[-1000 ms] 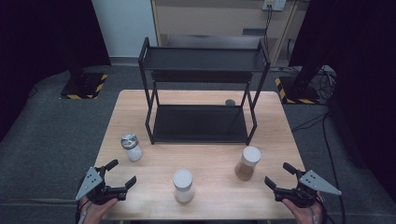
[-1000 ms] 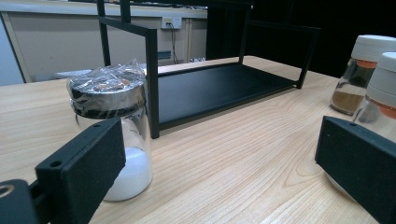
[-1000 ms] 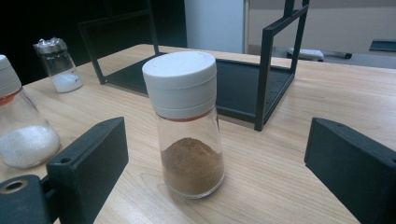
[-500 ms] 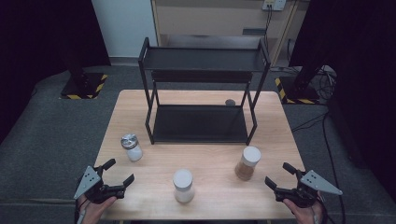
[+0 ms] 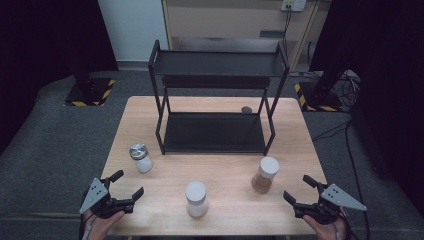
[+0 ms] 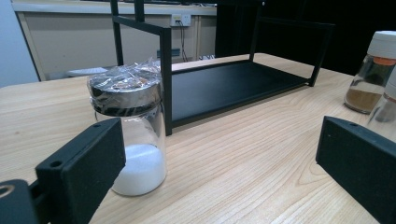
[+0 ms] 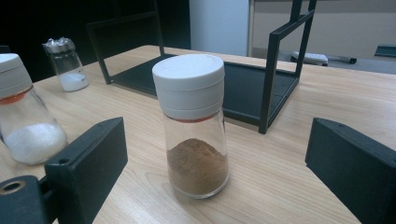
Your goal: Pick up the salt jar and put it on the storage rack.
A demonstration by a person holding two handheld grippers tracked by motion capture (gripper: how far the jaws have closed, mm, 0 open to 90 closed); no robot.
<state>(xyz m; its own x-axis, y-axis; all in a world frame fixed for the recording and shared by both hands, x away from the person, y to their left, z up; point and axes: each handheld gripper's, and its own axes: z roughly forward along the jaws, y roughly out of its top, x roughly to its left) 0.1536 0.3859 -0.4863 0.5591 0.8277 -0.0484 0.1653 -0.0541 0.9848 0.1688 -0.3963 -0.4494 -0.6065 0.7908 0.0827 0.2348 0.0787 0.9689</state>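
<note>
Nothing's moved since a second ago: both my grippers sit wide open and empty. My left gripper (image 5: 127, 183) faces the metal-lidded jar (image 5: 141, 157), my right gripper (image 5: 299, 189) the brown spice jar (image 5: 265, 174). All 3 jars stand on the table (image 5: 230, 165), so no pickup yet.

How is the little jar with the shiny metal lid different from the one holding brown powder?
The metal-lidded jar has a silver cap wrapped in crinkled clear film; the brown-powder jar has a plain white plastic cap. The first holds white grains, the second a brown powder. The first stands near the table's left side by the black rack, the second near its right. Both are clear glass, upright, only partly filled, and untouched.
</note>
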